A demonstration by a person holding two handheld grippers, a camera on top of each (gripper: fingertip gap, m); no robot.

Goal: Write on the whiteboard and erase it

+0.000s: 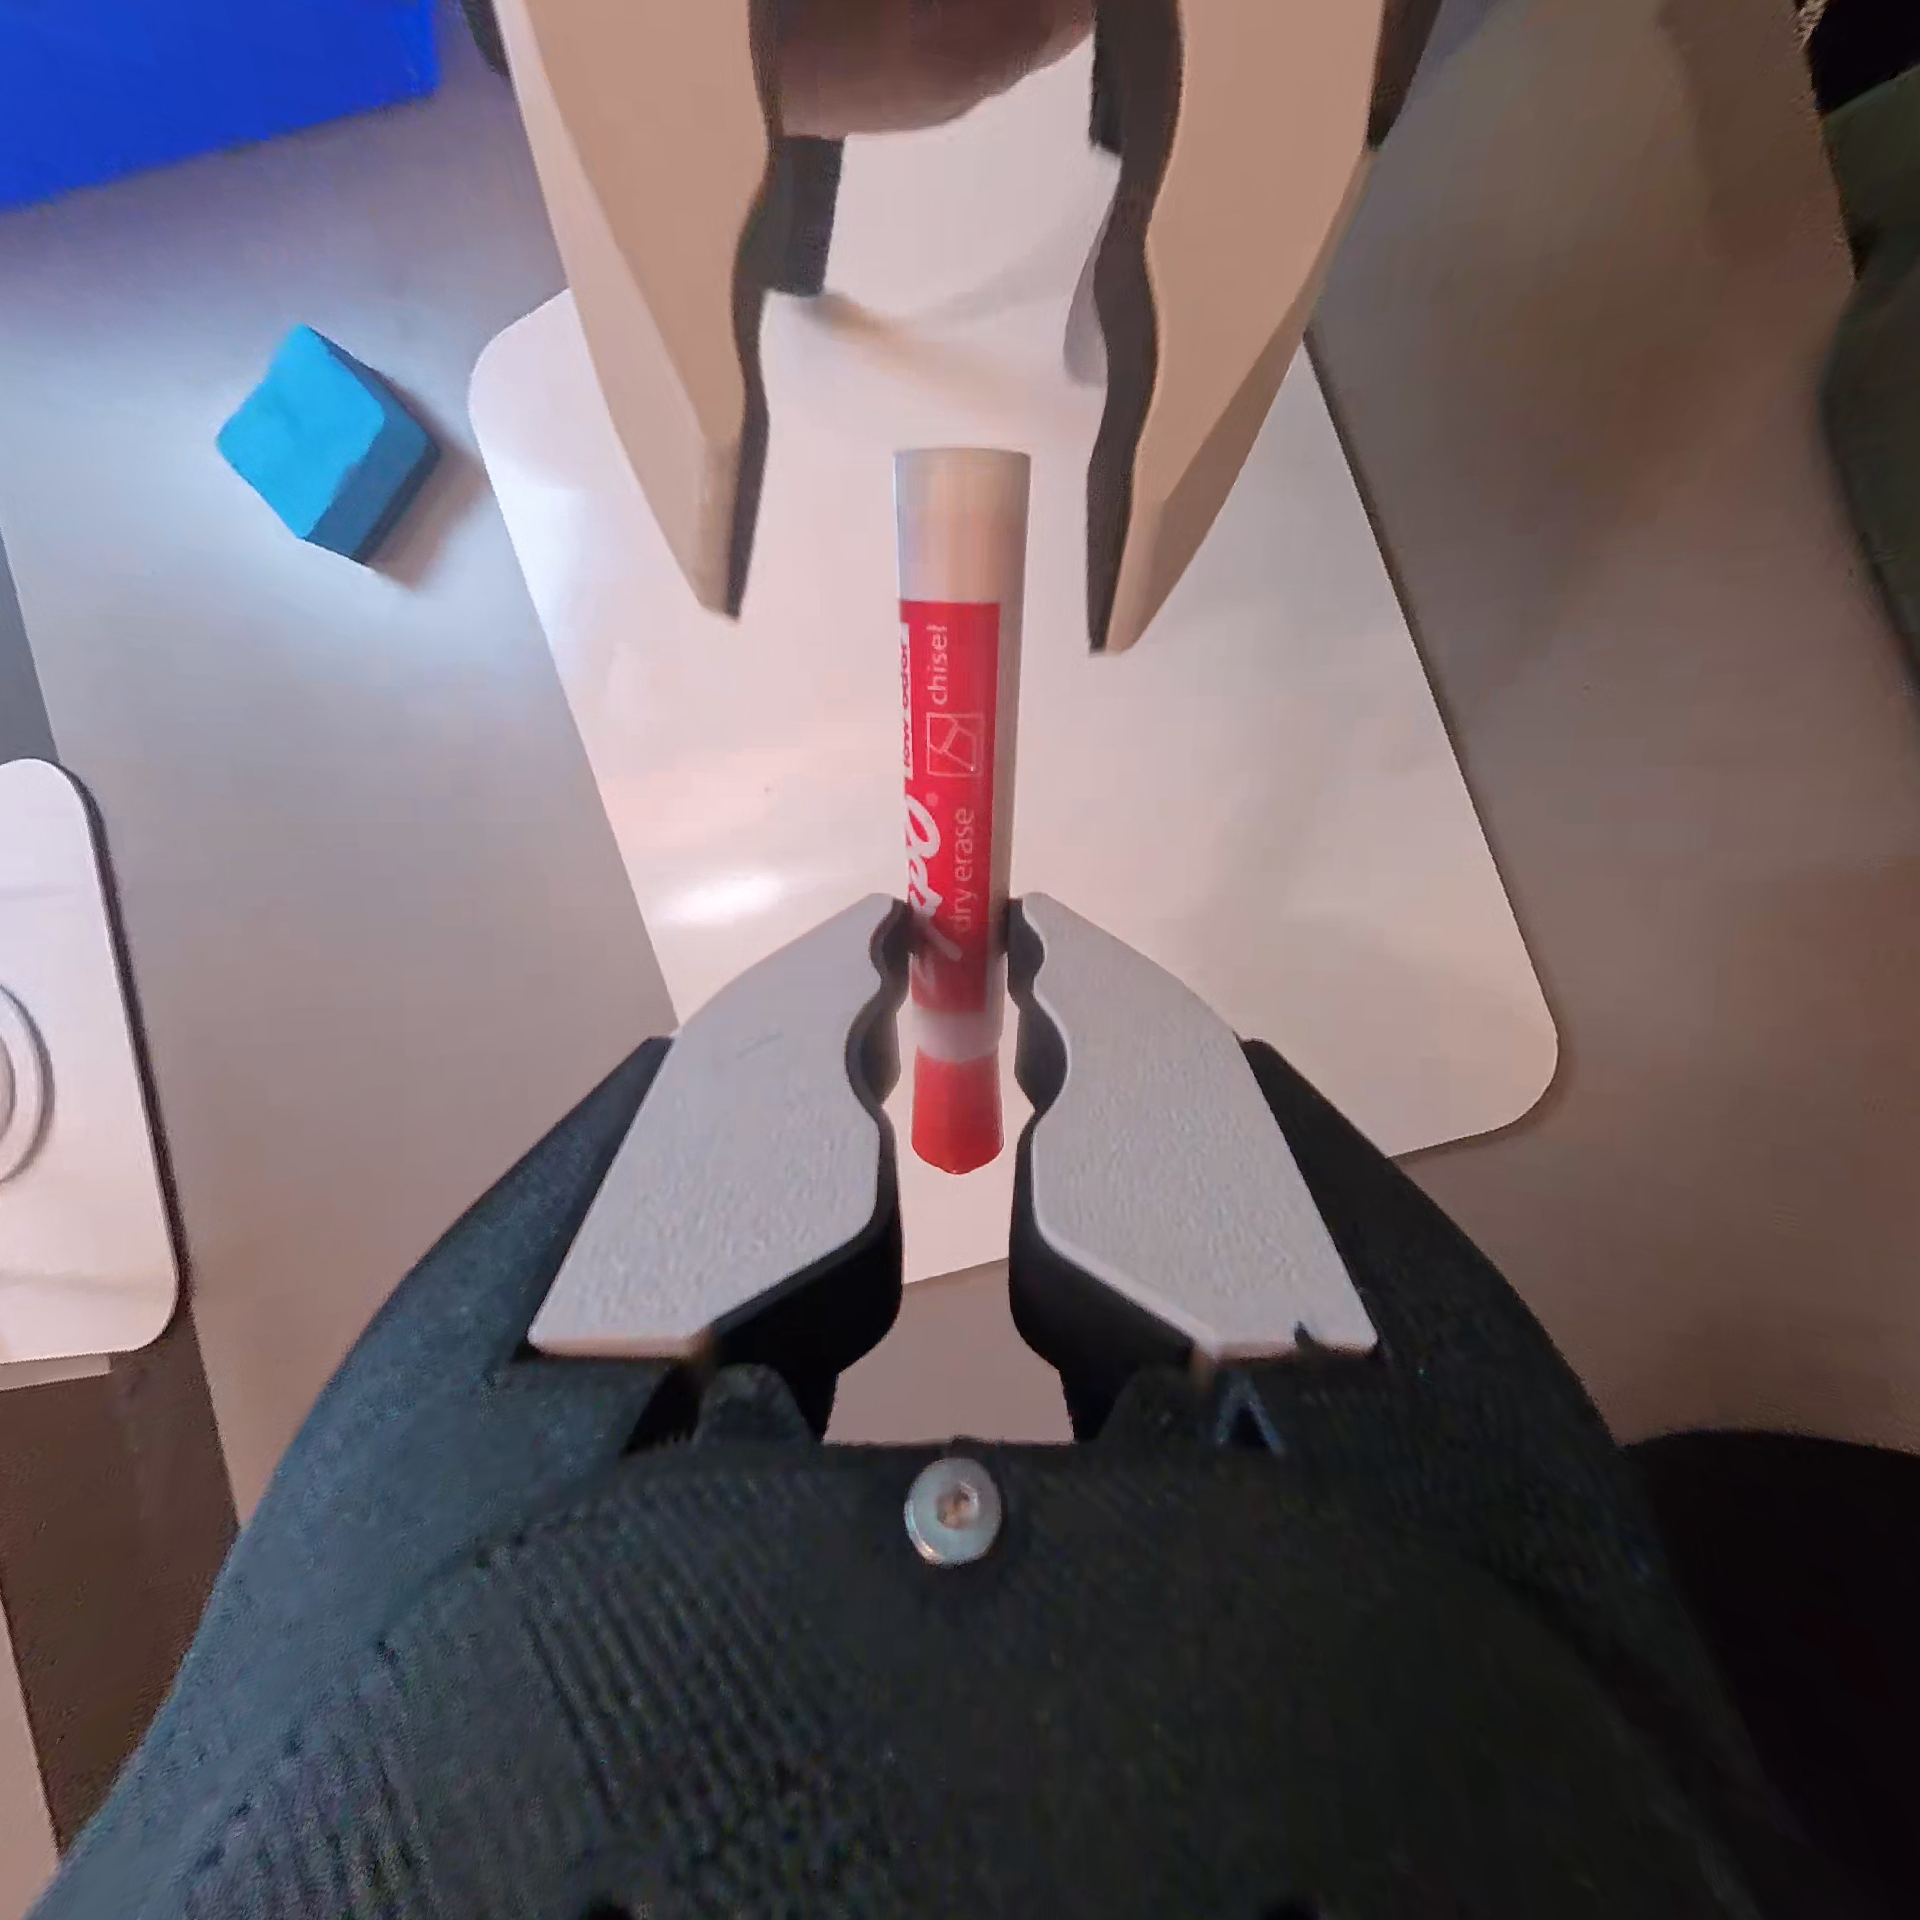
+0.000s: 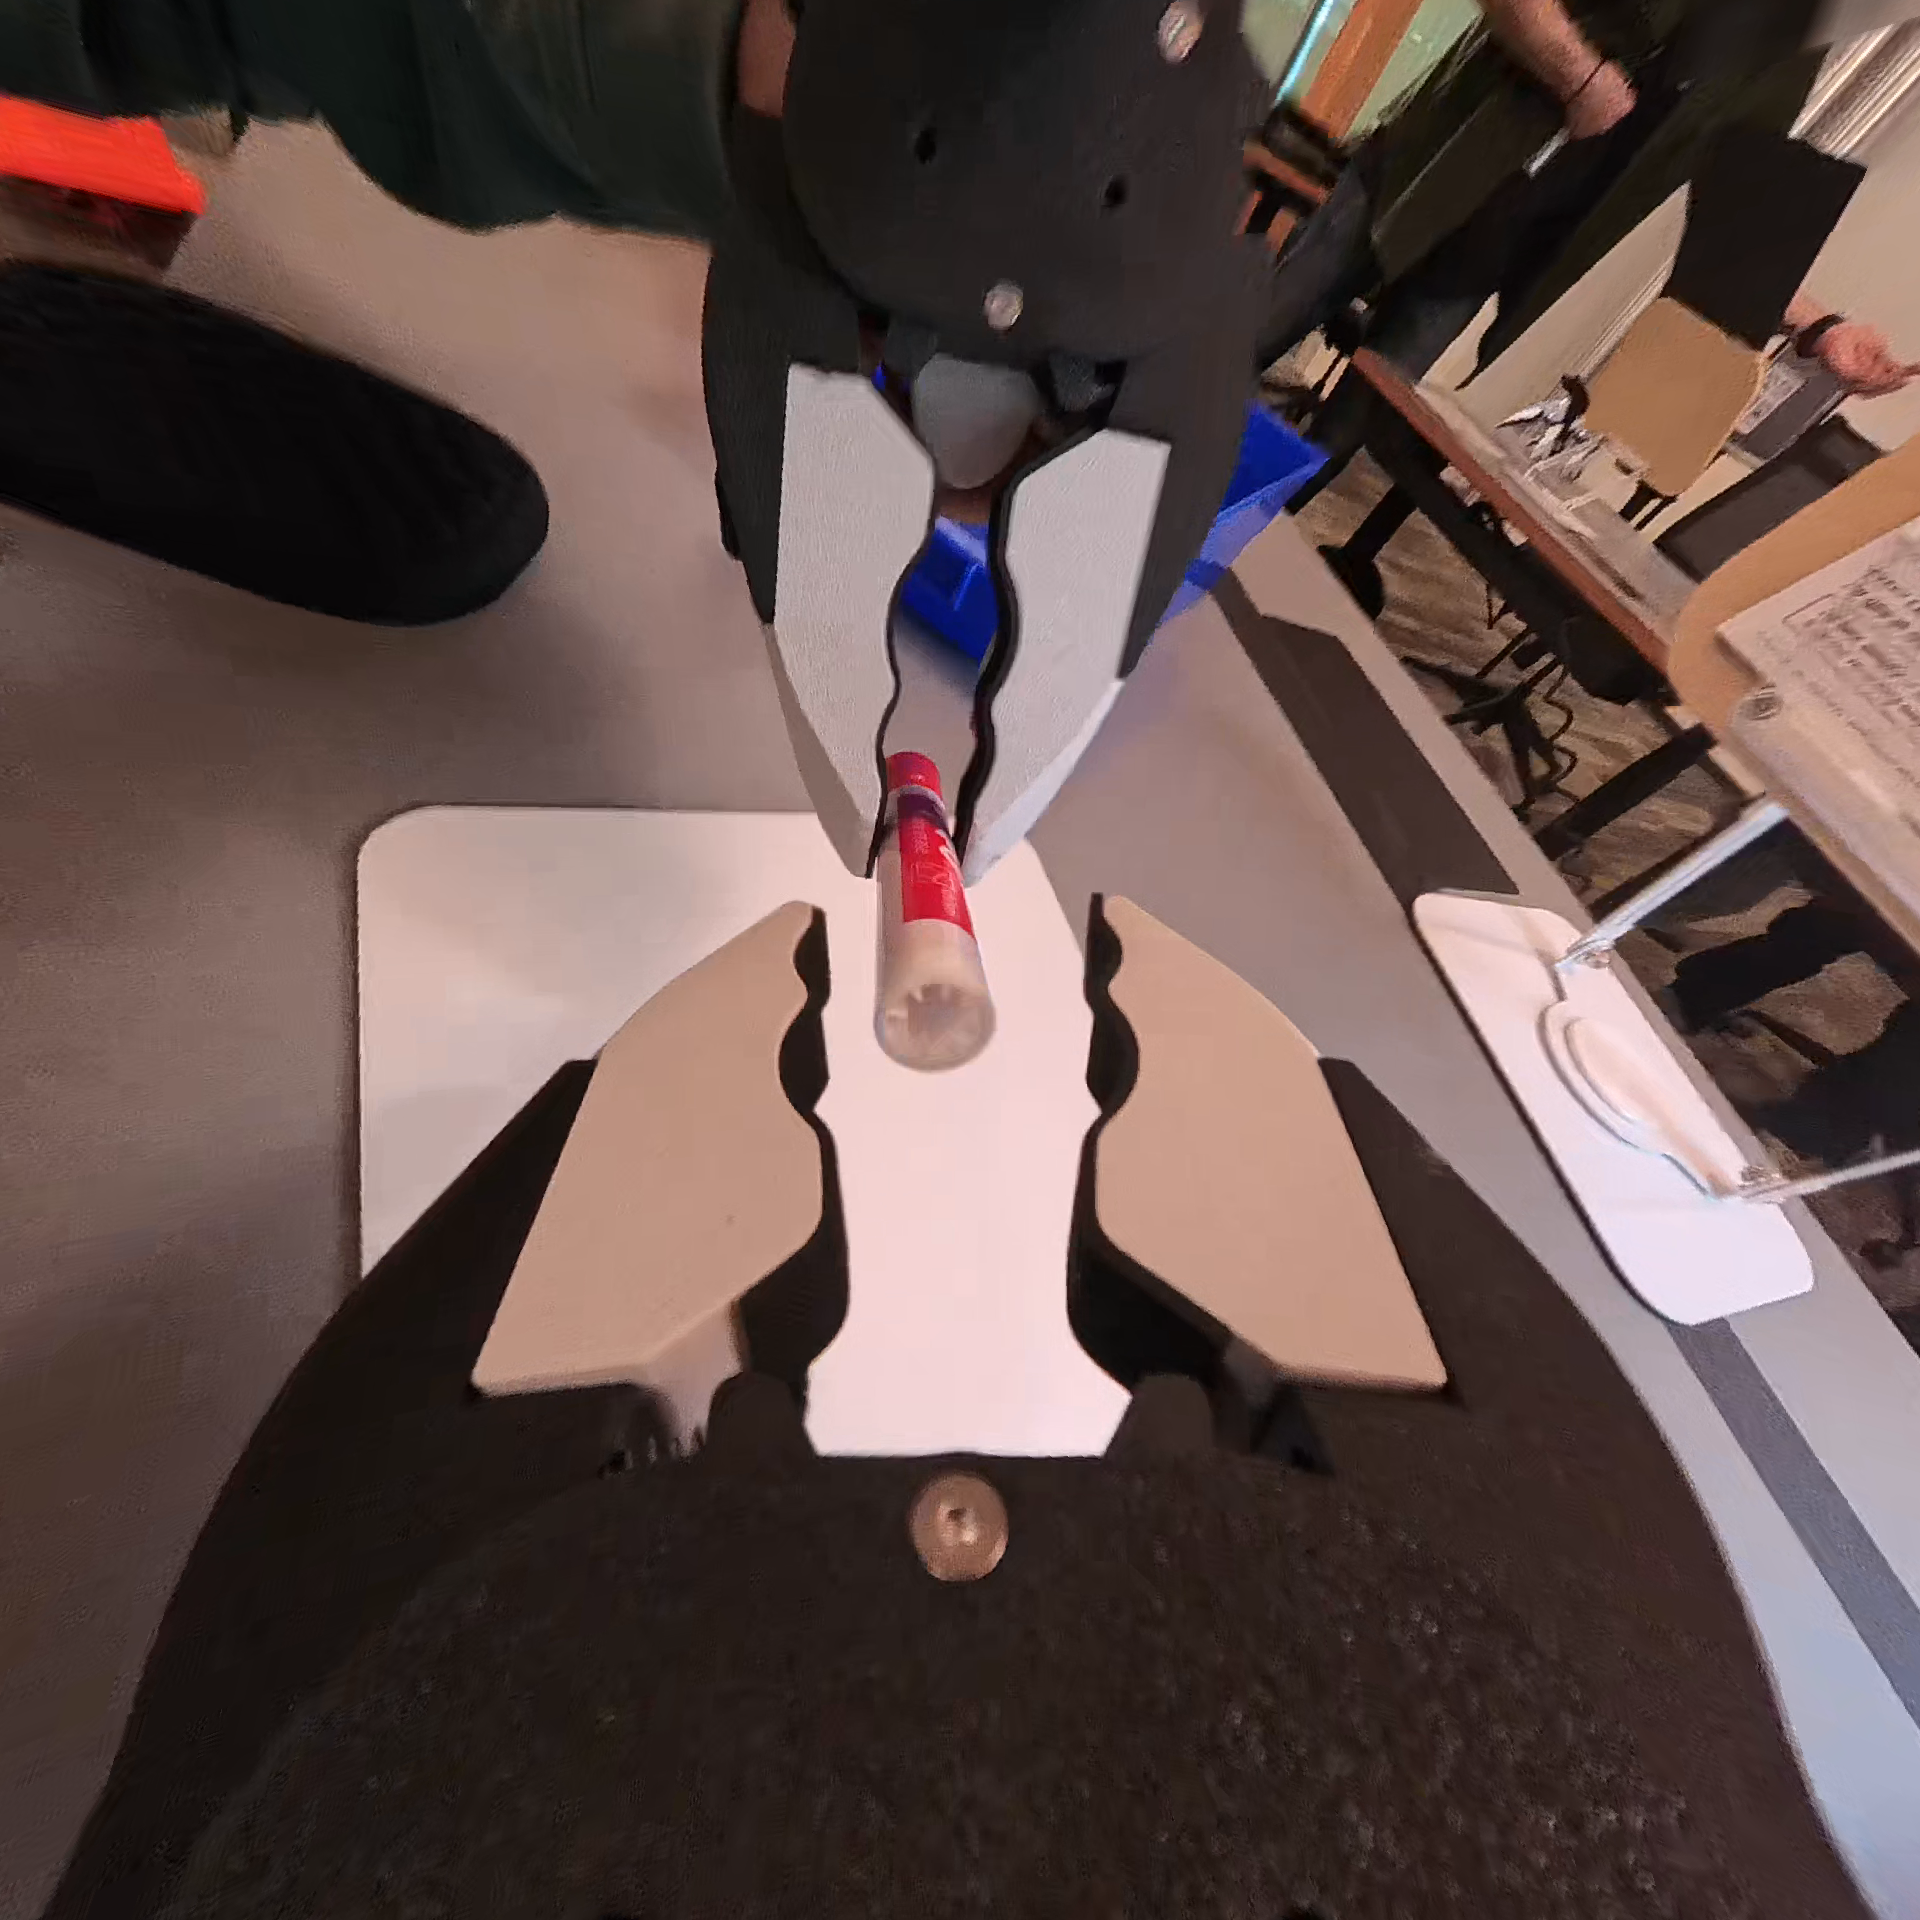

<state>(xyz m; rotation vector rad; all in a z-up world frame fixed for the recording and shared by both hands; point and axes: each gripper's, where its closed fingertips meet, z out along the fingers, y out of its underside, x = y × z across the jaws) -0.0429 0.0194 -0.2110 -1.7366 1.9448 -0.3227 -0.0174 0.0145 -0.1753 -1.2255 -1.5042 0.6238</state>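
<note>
Nearest us, our left gripper [image 1: 954, 920] with its pale grey, wavy-edged fingers [image 1: 748, 1122] is pinched on a red-labelled dry-erase marker [image 1: 954, 790] with a frosted clear barrel end. We grip it near the red cap end, which points back toward our camera, while the clear end juts forward. White printed lettering and a small boxed diagram run along the red label; we leave the wording aside.

Our right gripper [image 2: 956, 920], with tan fingers [image 2: 675, 1153], is spread wide, and the marker's clear round end [image 2: 933, 1023] floats between and just beyond its tips, touching neither. Both grippers face each other over a white rounded-corner whiteboard [image 1: 1299, 831] lying flat on a grey tabletop [image 1: 343, 831], its surface bare where we can see it.

Left of the board, well apart from the marker, lies a blue foam block eraser [image 1: 324, 445]. A blue plastic bin [image 1: 197, 83] sits at the far corner.
</note>
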